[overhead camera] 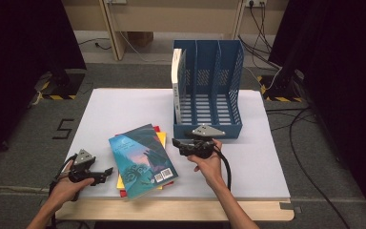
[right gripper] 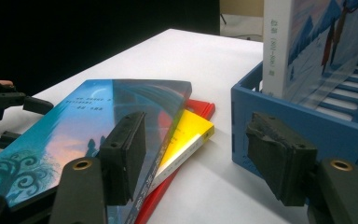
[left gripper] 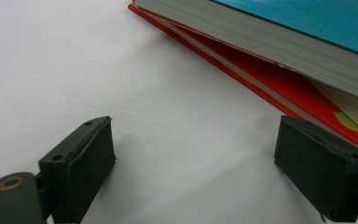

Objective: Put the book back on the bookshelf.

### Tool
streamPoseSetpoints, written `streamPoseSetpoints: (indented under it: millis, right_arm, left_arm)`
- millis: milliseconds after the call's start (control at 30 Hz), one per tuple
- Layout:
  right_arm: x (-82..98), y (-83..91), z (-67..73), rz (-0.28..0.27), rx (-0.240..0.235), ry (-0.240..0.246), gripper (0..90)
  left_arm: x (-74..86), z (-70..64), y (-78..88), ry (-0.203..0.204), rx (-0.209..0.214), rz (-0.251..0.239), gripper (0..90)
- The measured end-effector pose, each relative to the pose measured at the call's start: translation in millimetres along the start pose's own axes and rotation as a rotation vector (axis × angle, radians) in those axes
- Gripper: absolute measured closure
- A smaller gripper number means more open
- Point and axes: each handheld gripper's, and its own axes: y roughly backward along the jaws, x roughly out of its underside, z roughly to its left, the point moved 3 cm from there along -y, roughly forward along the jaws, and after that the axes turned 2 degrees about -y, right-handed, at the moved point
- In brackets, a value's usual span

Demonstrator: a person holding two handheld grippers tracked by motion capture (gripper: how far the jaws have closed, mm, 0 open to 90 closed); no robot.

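Note:
A stack of books lies near the table's front edge: a blue-covered book (overhead camera: 143, 160) on top, with a yellow book (right gripper: 192, 132) and a red book (left gripper: 279, 81) under it. My left gripper (overhead camera: 106, 172) rests on the table just left of the stack, and its jaws (left gripper: 200, 163) are open with bare table between them. My right gripper (overhead camera: 176, 142) hovers right of the stack in front of the blue file rack (overhead camera: 208, 126), pointing left. It stands open (right gripper: 200, 158) and holds nothing. A white-spined book (overhead camera: 176, 76) stands upright in the rack's leftmost slot.
The white table top (overhead camera: 119, 107) extends bare behind the stack. The rack's other slots (overhead camera: 219, 102) hold nothing. Cables run across the grey floor (overhead camera: 305, 143) to the right of the table.

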Motion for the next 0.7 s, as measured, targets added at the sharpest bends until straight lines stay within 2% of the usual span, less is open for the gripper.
streamPoseSetpoints:
  millis: [233, 333, 433, 500, 700]
  right_arm:
    - [8.6, -8.4, 5.6, 0.036, -0.030, -0.005, 37.7]
    - [12.6, -13.2, 8.0, 0.058, -0.037, -0.001, 37.3]
    - [15.0, -15.8, 9.9, 0.071, -0.055, -0.012, 36.9]
    - [16.8, -18.3, 10.5, 0.078, -0.061, -0.024, 36.5]
    - [21.5, -23.5, 13.0, 0.109, -0.070, -0.017, 36.2]
  left_arm:
    - [-1.5, 1.5, 1.0, 0.031, -0.006, -0.002, 14.4]
    - [-3.0, 4.4, 2.3, 0.066, -0.029, -0.019, 14.5]
    - [-5.8, 9.5, 5.5, 0.124, -0.057, -0.054, 14.5]
    - [-6.9, 10.5, 6.3, 0.155, -0.053, -0.062, 14.5]
    - [-9.6, 0.6, 6.7, 0.140, -0.021, -0.059, 14.5]
